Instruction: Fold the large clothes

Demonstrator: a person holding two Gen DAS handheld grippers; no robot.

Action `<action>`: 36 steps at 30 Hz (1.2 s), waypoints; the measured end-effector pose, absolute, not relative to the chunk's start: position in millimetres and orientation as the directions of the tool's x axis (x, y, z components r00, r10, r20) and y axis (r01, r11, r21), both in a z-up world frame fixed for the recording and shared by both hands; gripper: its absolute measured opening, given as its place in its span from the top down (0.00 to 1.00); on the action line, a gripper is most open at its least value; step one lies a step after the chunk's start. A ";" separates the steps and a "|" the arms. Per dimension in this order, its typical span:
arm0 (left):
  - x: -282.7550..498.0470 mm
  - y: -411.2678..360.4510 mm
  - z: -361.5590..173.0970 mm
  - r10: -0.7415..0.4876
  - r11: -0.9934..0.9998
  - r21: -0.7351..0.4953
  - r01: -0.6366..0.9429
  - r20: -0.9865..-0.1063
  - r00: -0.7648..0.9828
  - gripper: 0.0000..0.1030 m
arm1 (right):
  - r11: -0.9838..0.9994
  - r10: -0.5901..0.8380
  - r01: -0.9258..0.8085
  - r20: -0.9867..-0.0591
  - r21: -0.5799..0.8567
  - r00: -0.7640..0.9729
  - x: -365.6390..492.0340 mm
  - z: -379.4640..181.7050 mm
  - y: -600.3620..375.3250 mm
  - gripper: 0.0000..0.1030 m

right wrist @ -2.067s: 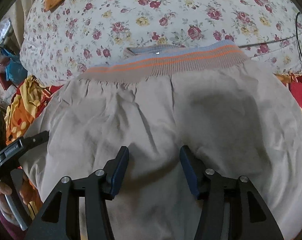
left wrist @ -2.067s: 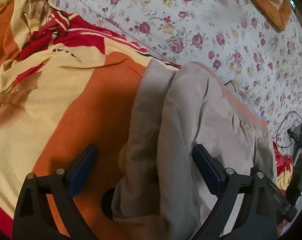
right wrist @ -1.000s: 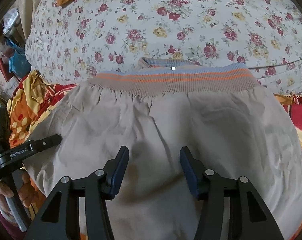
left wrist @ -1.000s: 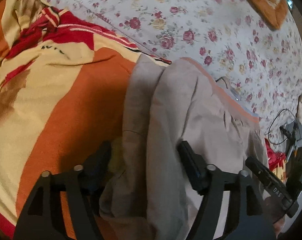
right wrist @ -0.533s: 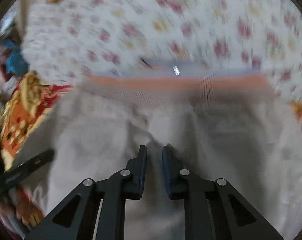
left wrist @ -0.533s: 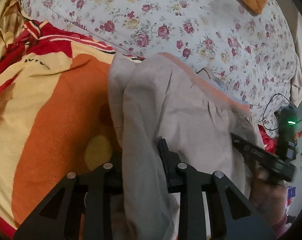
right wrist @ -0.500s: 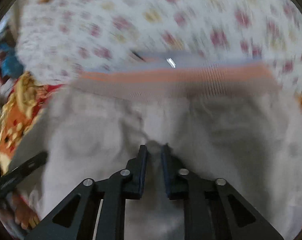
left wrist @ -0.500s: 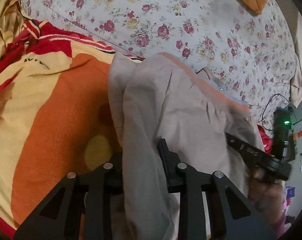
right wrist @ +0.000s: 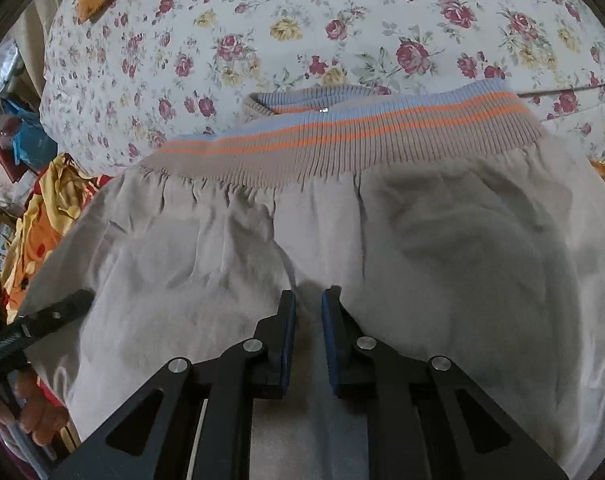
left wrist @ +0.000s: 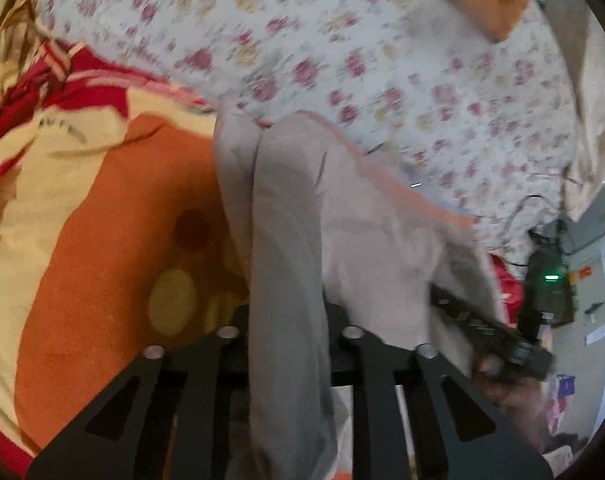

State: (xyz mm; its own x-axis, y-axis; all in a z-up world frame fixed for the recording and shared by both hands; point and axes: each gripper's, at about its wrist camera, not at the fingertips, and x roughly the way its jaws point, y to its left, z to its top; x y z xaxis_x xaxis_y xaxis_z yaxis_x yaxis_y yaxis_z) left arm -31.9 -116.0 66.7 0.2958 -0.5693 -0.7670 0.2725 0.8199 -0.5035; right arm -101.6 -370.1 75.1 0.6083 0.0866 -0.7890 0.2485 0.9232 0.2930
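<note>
- Lying spread over the bed: grey trousers (right wrist: 442, 240), ribbed waistband (right wrist: 342, 136) with orange and blue stripes at the far edge, against the floral sheet (right wrist: 302, 20).
- Pinching a ridge of trouser cloth near the middle: right gripper (right wrist: 307, 312), fingers (right wrist: 288, 340) pressed nearly together on the fold.
- Clamping a bunched fold at the trousers' (left wrist: 362, 220) side edge: left gripper (left wrist: 286, 320), cloth draping over and hiding the fingertips.
- Lying beneath and beside that edge: orange and yellow blanket (left wrist: 102, 220).
- Showing blurred in the left view: sheet (left wrist: 342, 40).
</note>
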 end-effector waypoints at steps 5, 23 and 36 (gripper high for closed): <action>-51.1 -141.5 118.6 -0.640 0.761 -0.530 0.375 -0.711 0.293 0.93 | 0.877 0.160 0.260 -0.756 0.404 0.635 -120.3 78.4 -389.0 0.85; -156.6 -293.6 111.3 -0.692 0.573 -0.534 0.622 -0.721 0.018 0.46 | 0.345 0.353 0.284 -0.404 0.894 0.844 -208.9 50.4 -518.8 0.68; -124.7 -228.0 120.9 -0.423 0.865 -0.252 0.433 -0.831 0.362 0.28 | 0.423 0.308 0.332 -0.478 0.843 0.823 -206.0 64.8 -504.7 0.57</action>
State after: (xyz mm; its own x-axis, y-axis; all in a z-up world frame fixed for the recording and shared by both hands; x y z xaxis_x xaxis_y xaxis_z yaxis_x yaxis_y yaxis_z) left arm -124.7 -228.0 120.9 0.3618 -0.4234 -0.8305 0.4331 0.8653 -0.2524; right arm -206.0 -504.7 64.8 0.8225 0.3079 -0.4782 0.3318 0.4232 0.8431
